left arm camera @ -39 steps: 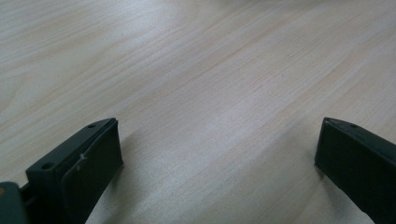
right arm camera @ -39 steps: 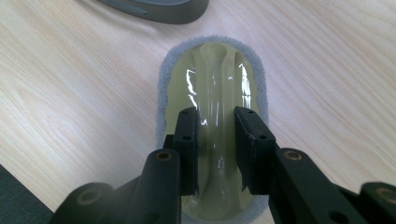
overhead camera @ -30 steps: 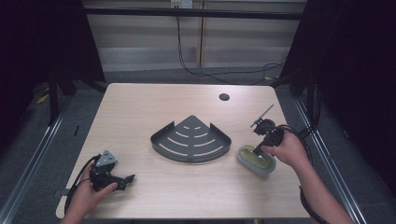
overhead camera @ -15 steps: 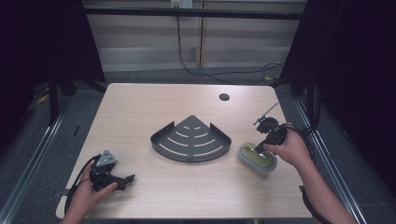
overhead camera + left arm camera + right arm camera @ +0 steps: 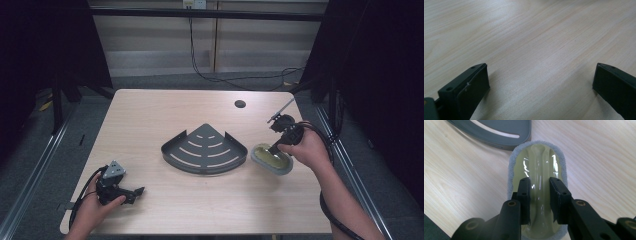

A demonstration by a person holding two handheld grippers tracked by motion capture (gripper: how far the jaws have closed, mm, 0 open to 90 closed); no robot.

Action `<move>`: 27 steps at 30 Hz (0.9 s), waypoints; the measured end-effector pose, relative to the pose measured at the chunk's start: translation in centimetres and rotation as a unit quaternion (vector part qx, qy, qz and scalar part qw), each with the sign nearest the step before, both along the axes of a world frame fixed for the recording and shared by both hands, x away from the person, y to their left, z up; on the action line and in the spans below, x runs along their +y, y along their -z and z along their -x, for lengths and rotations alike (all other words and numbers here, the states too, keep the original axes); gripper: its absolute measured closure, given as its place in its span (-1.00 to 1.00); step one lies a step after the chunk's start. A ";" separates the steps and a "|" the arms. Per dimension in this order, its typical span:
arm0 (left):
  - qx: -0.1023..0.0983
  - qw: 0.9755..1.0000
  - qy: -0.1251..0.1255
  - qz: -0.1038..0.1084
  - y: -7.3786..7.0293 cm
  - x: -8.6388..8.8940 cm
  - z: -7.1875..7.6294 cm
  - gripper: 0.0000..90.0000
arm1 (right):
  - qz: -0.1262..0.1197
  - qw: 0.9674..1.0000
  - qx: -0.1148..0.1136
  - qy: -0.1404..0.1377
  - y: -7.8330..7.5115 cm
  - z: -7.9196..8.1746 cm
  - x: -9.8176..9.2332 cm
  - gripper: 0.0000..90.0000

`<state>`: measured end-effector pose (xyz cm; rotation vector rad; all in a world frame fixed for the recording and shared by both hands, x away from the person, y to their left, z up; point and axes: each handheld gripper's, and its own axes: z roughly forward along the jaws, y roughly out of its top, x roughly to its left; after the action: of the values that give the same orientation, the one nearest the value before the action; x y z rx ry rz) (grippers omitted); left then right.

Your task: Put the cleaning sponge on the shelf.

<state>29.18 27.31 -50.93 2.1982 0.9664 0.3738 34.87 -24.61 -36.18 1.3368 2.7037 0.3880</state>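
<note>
Presently the right gripper (image 5: 539,200), at lower right of the high view, clamps the scrubber (image 5: 537,170) by its central ridge beside the corner shelf (image 5: 204,150); lift squarely; the left gripper (image 5: 540,87) rests released, lower left.

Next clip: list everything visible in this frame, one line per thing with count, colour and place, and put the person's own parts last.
table: one, light wood, centre of the high view.
corner shelf: one, dark grey, fan-shaped with slots, middle of the table.
scrubber: one, pale yellow-green ridged handle on a grey pad, right of the shelf.
hole: one, dark, far right part of the table top.
cables: black, on the floor beyond the table.
left gripper: one, black, near left corner, fingers wide apart over bare wood.
right gripper: one, black, fingers either side of the scrubber's ridge.
hands: two, left hand, right hand.
</note>
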 end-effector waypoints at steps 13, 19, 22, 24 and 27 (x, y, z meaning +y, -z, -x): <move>0.000 1.000 0.000 0.000 0.0 0.0 0.0 -1.00 | -0.006 1.000 -0.010 0.004 -1.2 -1.1 1.3 0.60; 0.000 1.000 0.000 0.000 0.0 0.0 0.0 -1.00 | -0.010 1.000 -0.019 0.003 -1.9 -1.5 2.0 0.60; 0.000 1.000 0.000 0.000 0.0 0.0 0.0 -1.00 | -0.011 1.000 -0.023 0.005 -2.2 -1.7 2.4 0.60; 0.000 1.000 0.000 0.000 0.0 0.0 0.0 -1.00 | -0.012 1.000 -0.024 0.000 -2.3 -1.8 2.7 0.60; 0.000 1.000 0.000 0.000 0.0 0.0 0.0 -1.00 | -0.012 1.000 -0.026 0.001 -2.5 -2.1 3.1 0.60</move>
<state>29.18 27.30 -50.93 2.1984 0.9668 0.3742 36.92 -21.48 -33.72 1.3162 2.6633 0.4514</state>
